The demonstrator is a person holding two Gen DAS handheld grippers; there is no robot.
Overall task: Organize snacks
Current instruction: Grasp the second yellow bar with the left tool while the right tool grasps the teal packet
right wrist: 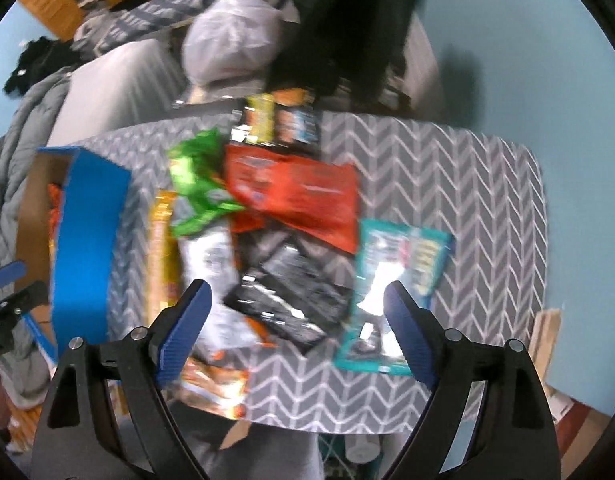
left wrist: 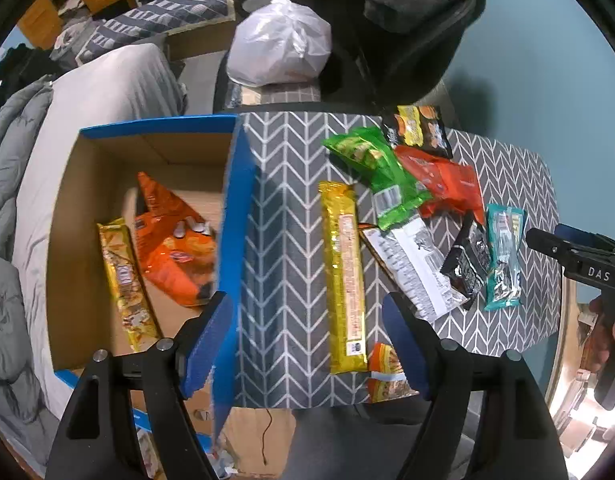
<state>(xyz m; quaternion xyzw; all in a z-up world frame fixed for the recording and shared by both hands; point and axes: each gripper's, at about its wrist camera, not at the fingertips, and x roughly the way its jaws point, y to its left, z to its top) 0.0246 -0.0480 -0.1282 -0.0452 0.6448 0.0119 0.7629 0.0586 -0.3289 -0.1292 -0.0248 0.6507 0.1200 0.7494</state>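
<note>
Several snack packets lie on a grey chevron-patterned table (left wrist: 291,208): a long yellow bar (left wrist: 343,276), a green bag (left wrist: 377,176), a red bag (left wrist: 443,184), a black packet (left wrist: 467,260), a teal packet (left wrist: 503,256) and a white-backed packet (left wrist: 415,268). A blue-edged cardboard box (left wrist: 235,216) at the left holds an orange bag (left wrist: 171,240) and a yellow bar (left wrist: 125,284). My left gripper (left wrist: 307,344) hovers open over the box's right wall and the table. My right gripper (right wrist: 297,328) is open above the black packet (right wrist: 291,300) and teal packet (right wrist: 391,280), holding nothing.
A white plastic bag (left wrist: 281,42) and dark clothing (left wrist: 411,16) sit behind the table. A grey-covered bed (left wrist: 87,128) lies left of the box. A small orange packet (left wrist: 387,376) rests at the table's near edge. The right gripper's body (left wrist: 579,256) shows at the right edge.
</note>
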